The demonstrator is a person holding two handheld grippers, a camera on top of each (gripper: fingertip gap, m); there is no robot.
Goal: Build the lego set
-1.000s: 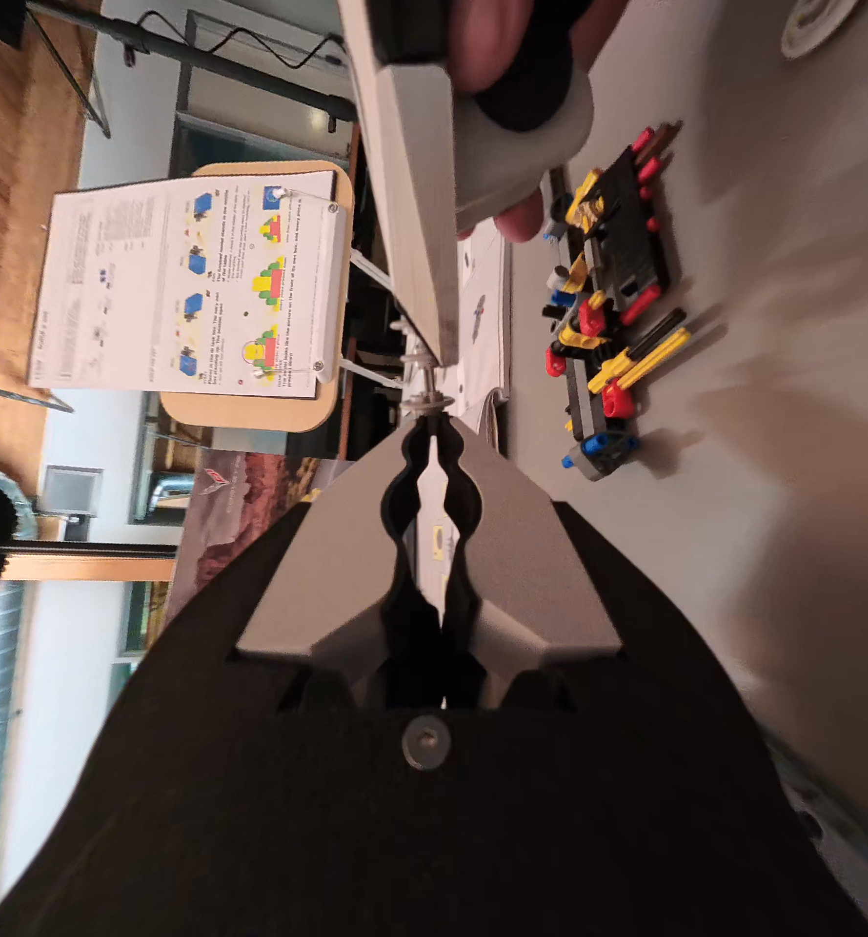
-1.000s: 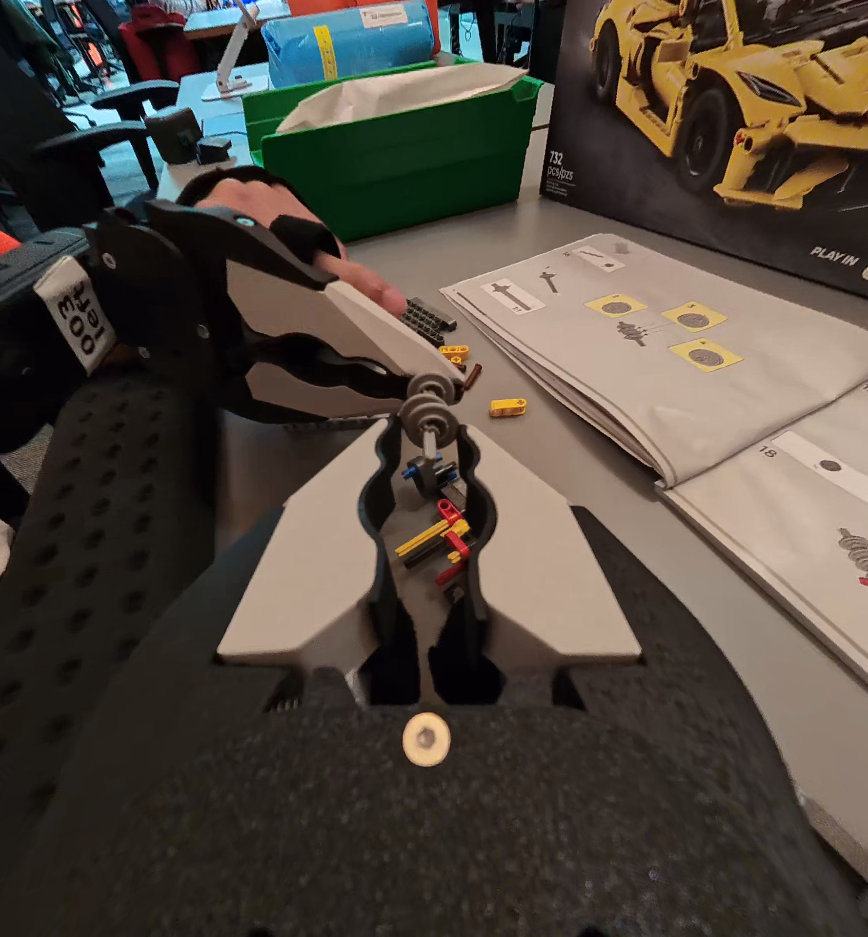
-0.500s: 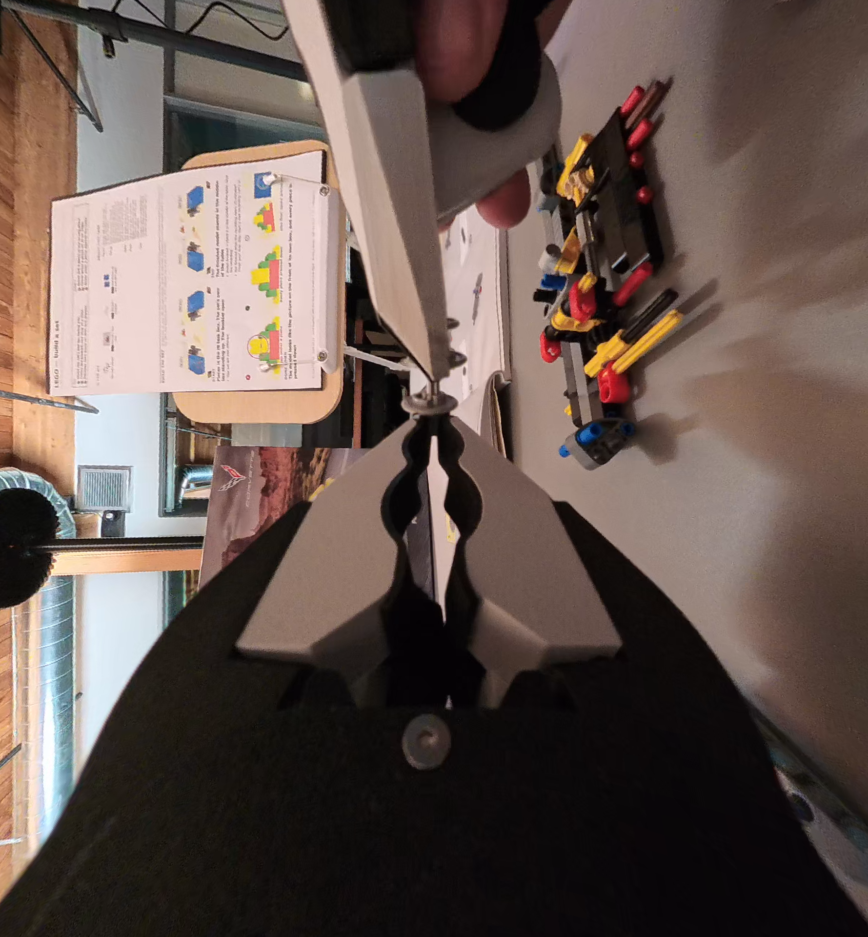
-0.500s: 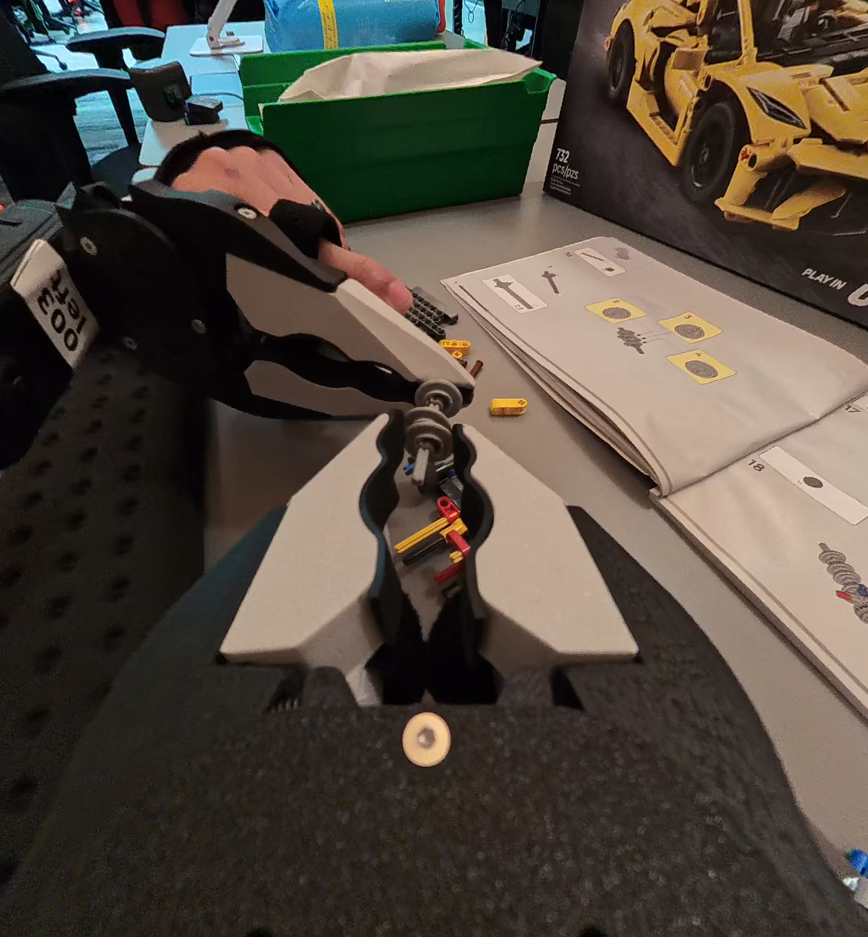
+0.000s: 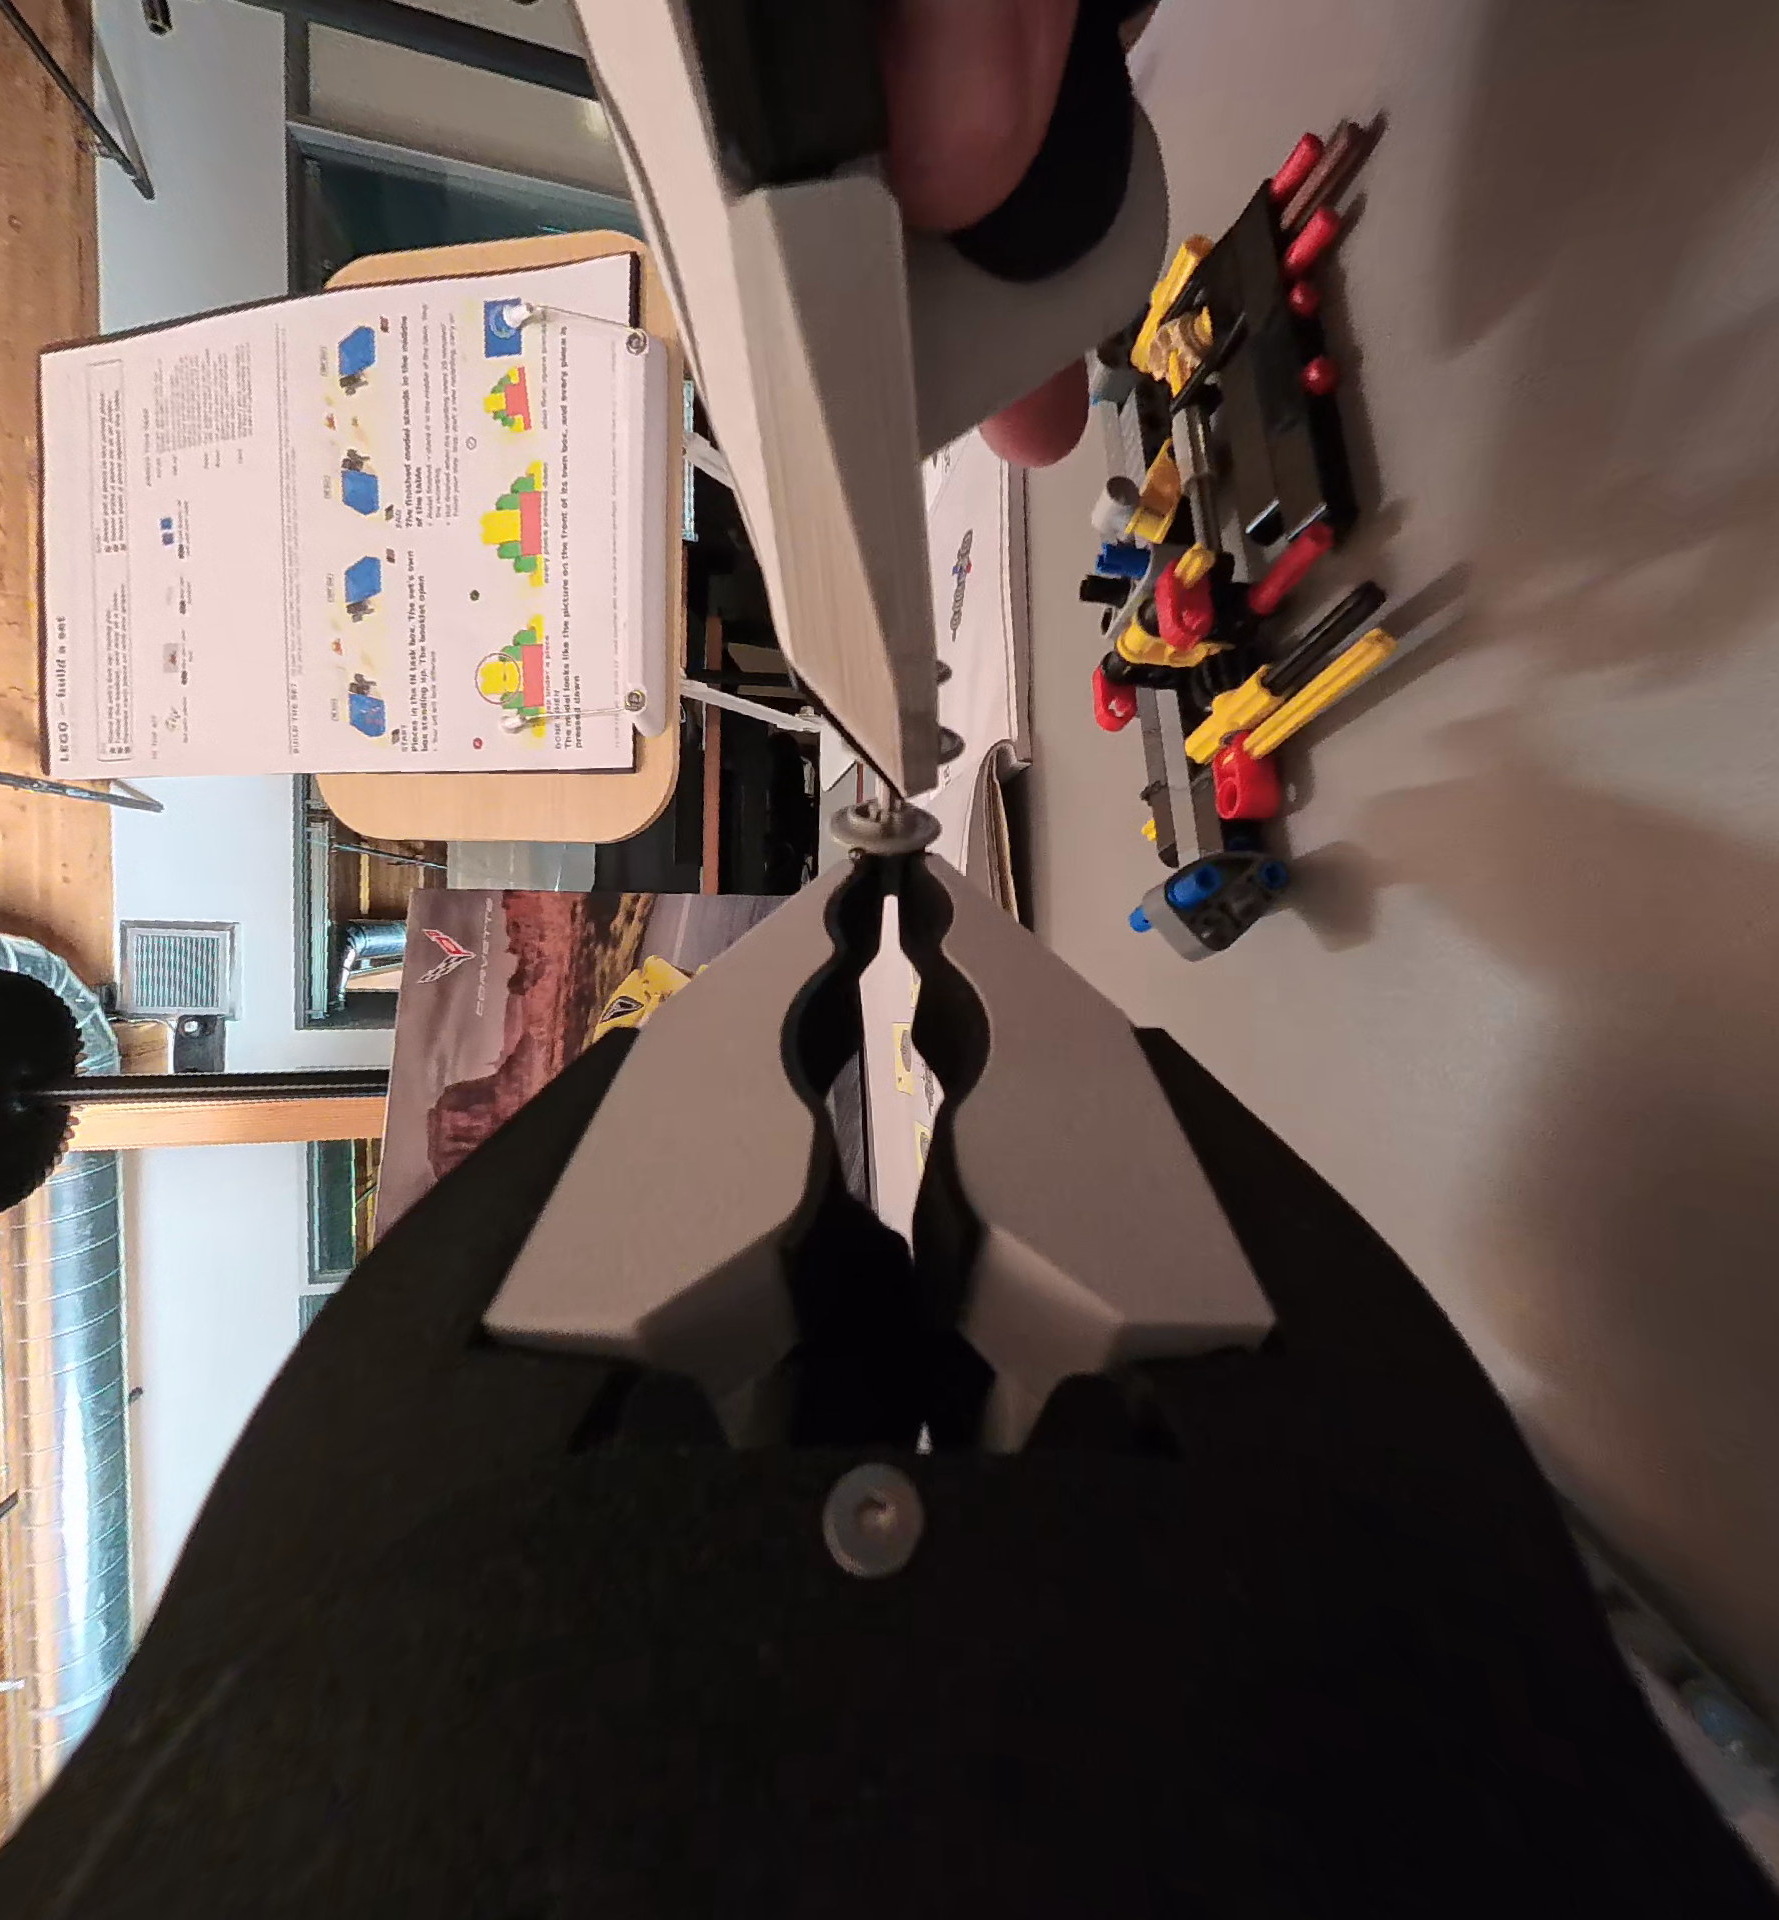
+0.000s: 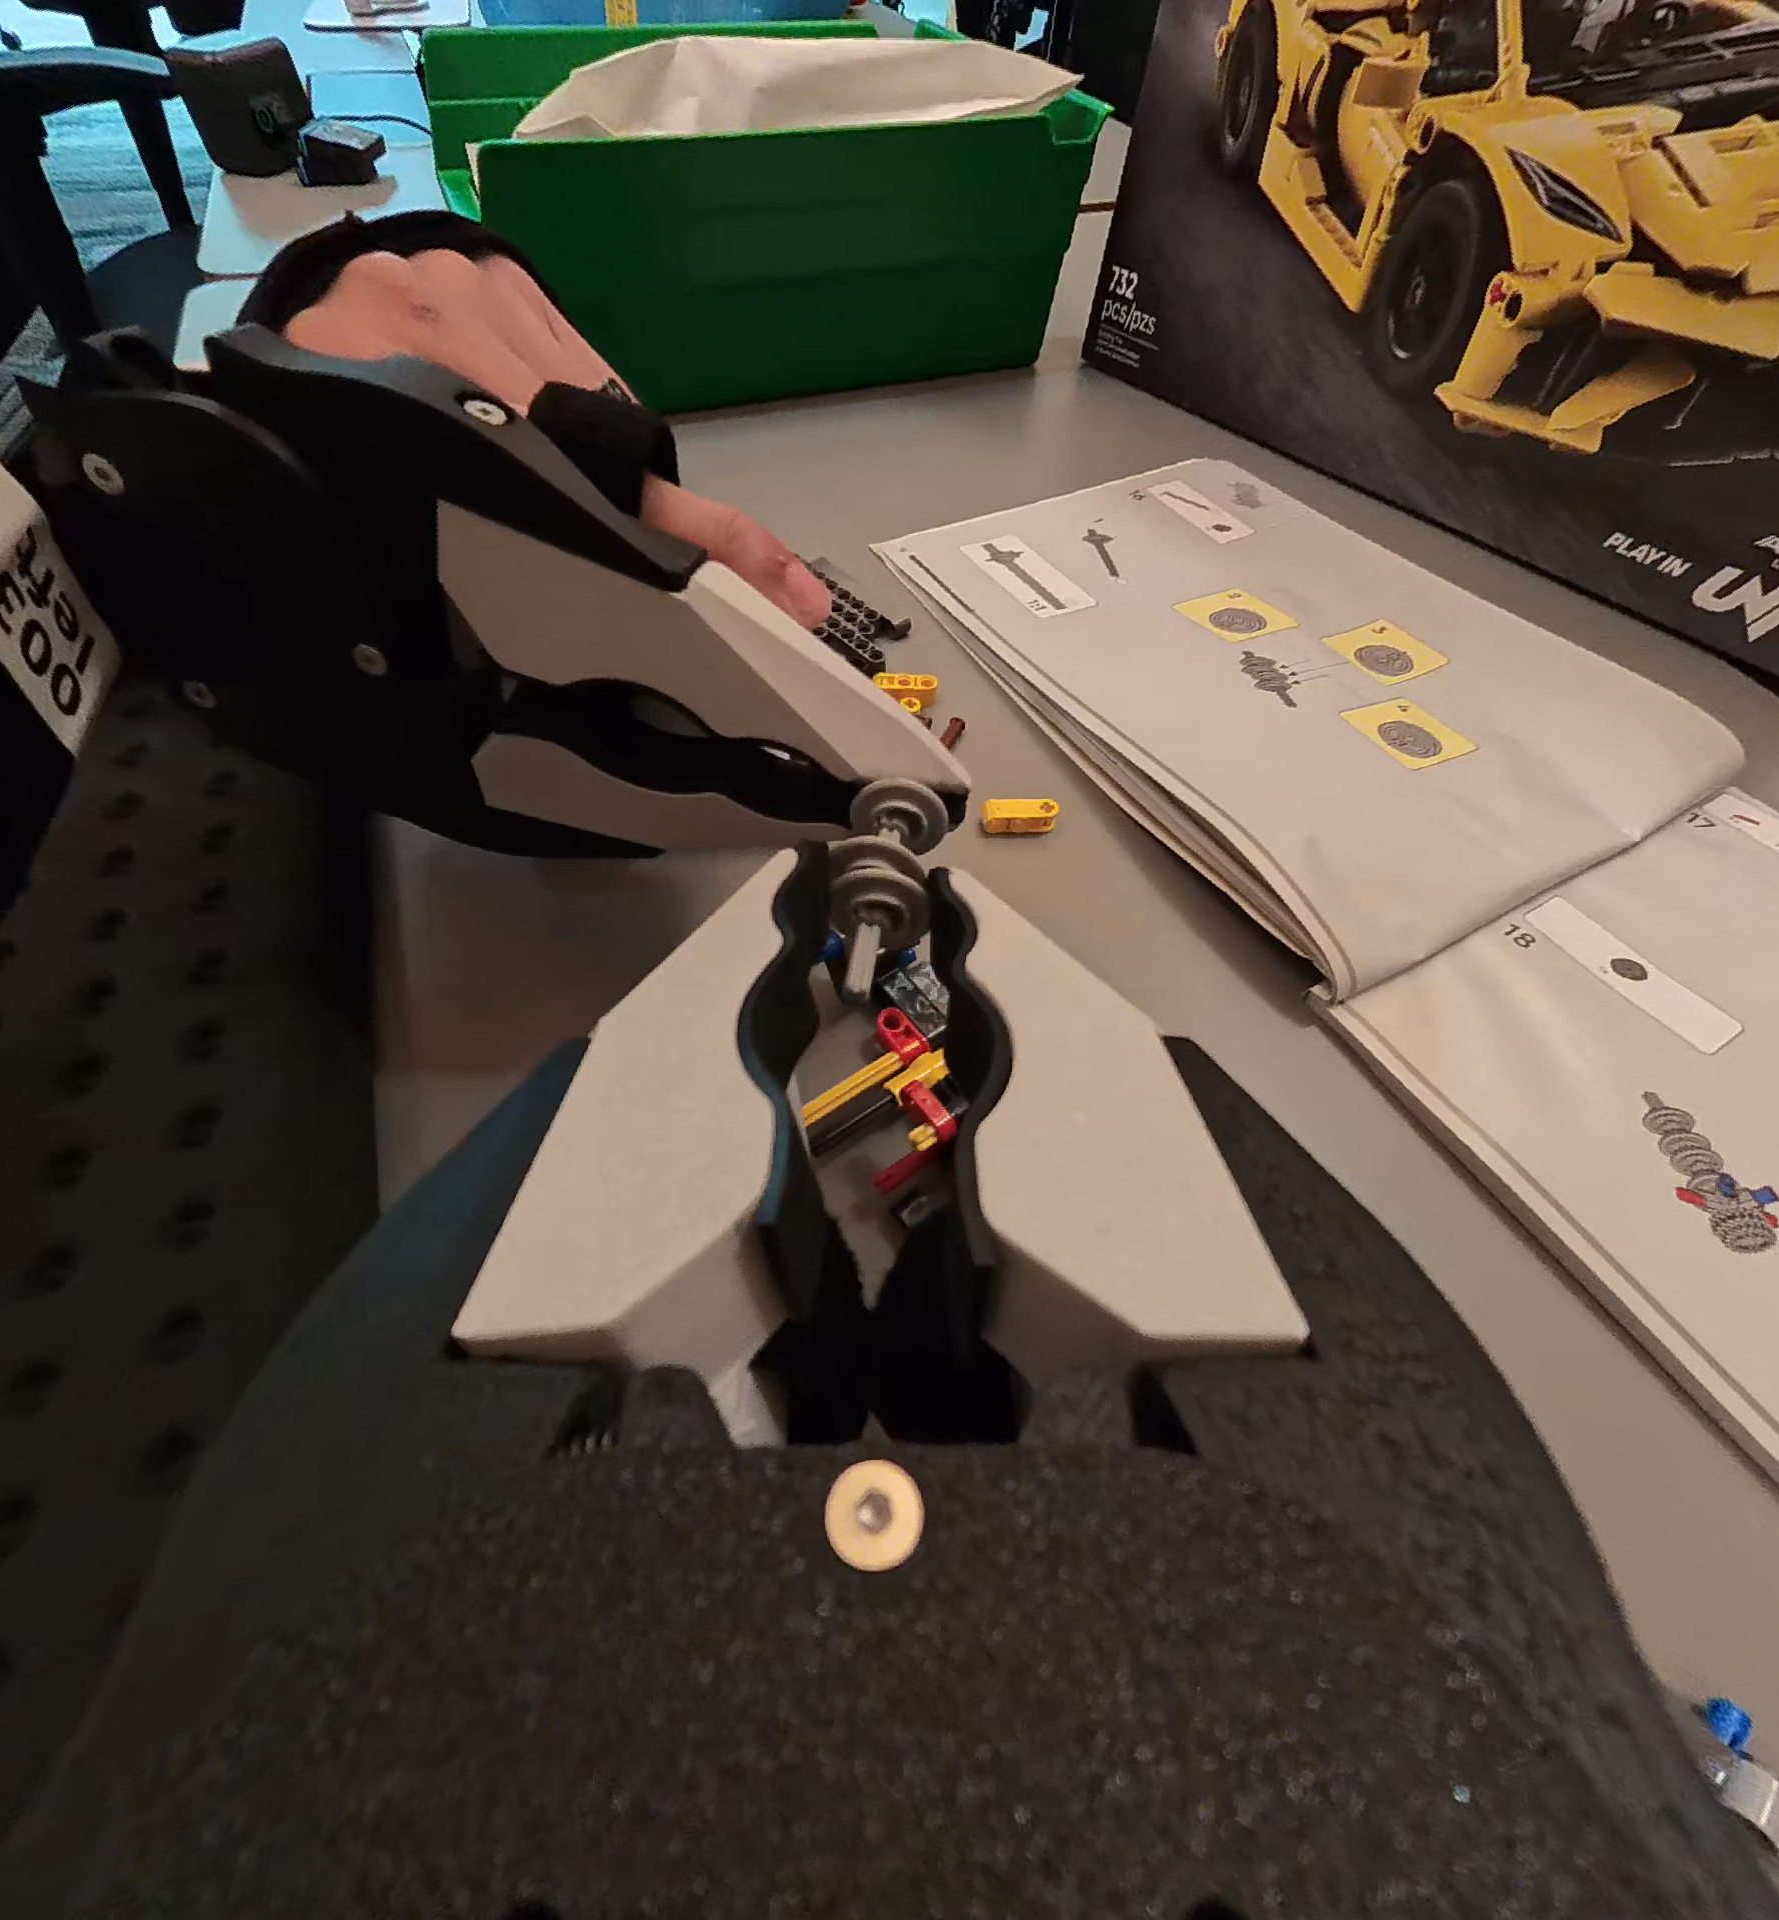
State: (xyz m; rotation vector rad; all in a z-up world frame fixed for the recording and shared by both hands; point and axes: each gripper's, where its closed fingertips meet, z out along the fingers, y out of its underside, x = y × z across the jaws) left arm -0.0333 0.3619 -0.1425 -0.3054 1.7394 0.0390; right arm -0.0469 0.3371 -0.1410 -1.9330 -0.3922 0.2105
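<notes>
Above the table (image 6: 1155, 966), both jaws pinch the axle (image 6: 880, 883).

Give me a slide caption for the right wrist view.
Both grippers pinch a grey axle with discs above loose pieces.

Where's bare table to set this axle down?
Bare table lies between the loose yellow connector and the open booklet. Another patch lies beside the partly built chassis. Crowded: under the right gripper, over scattered parts.
</notes>
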